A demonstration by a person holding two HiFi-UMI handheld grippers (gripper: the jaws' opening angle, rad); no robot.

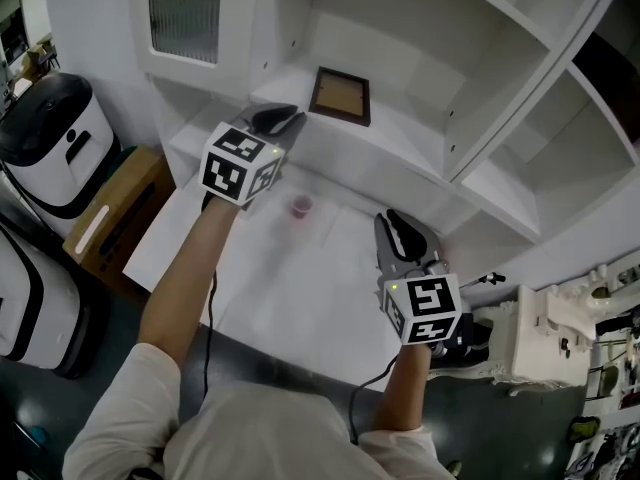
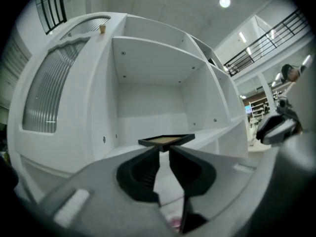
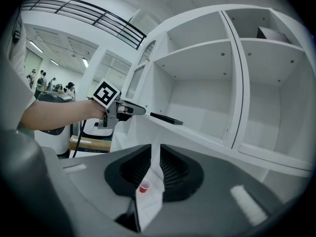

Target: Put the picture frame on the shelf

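Your right tool (image 1: 393, 220) hovers nearest you over the counter (image 1: 290, 278), jaws a slit apart and empty. On the shelf (image 1: 405, 146) the picture frame (image 1: 340, 95) already lies flat — your left tool (image 1: 288, 118), narrowly parted too, sits just short of it, gripping nothing — only backing away seems left

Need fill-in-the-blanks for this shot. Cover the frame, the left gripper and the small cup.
1. The picture frame lies flat on the ___.
2. The left gripper has its tips close by the frame, with ___ between its jaws.
3. The small cup stands on the white ___, in front of the shelving.

Missing words: shelf; nothing; table.
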